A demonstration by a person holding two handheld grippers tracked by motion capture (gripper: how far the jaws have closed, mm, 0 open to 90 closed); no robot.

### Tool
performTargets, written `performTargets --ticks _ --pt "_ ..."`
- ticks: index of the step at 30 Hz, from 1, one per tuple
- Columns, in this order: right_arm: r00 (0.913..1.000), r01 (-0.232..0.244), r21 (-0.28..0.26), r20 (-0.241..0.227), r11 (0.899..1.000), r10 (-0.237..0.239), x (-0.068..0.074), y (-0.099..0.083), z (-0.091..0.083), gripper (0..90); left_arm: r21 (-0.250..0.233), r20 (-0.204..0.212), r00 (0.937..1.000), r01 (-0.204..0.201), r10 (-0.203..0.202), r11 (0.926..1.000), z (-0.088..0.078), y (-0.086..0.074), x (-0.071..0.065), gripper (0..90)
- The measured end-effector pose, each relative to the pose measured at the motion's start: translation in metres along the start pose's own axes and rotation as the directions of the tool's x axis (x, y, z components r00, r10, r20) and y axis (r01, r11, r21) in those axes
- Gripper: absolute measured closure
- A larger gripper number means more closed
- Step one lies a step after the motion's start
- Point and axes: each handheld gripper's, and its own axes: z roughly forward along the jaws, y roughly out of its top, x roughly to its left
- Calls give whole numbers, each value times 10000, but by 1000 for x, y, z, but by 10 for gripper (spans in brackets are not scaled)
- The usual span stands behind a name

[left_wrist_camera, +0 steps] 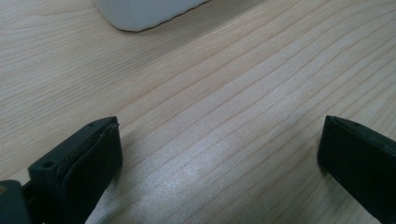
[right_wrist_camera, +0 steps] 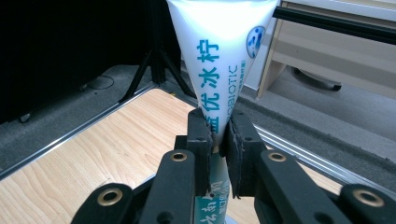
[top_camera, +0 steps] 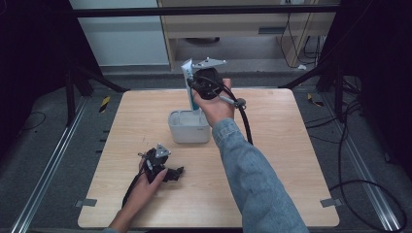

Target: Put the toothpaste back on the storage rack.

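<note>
Above the far half of the wooden table (top_camera: 272, 160), my right gripper (top_camera: 194, 81) pinches a white tube (top_camera: 188, 80) with teal print. Through the right gripper view the tube (right_wrist_camera: 219, 60) stands upright between the two black jaws, which press its flattened body from both sides; its wide crimped end fans out at the top, and teal Chinese characters run down its face beside the letters "OBIOTIC" and a small round blue mark. More of the tube drops below the jaws toward the table. From the high view it hangs over the back edge of a pale grey rectangular container (top_camera: 189, 127) that sits near the middle of the table; whether the tube's lower end touches the container I cannot tell.

My left gripper (top_camera: 171, 174) rests low on the near left part of the table, well apart from the container. Its jaws stand wide apart with bare wood grain between them, and a corner of the container (left_wrist_camera: 140, 11) shows at the top of the left gripper view. Black cables trail across the grey floor (top_camera: 364, 145) to the right of the table.
</note>
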Motion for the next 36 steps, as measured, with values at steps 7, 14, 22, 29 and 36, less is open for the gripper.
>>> performTargets --ticks 7,14,22,29,36 --pt "9999 -60 83 -86 9999 61 3 -3 5 807 -1 -1 10000 -1 1 10000 0 0 0 0" --pt "9995 -311 198 -98 9993 313 5 -14 18 807 4 9 10000 9 -9 10000 0 0 0 0" --pt "9986 -477 470 -220 9978 488 10 -29 37 807 19 31 10000 -16 16 10000 0 0 0 0" --pt "9982 -513 620 -267 9968 530 13 -39 44 806 19 35 10000 -19 19 10000 0 0 0 0" --pt "9982 -498 685 -306 9964 520 16 -45 50 806 21 36 10000 -20 20 10000 0 0 0 0"
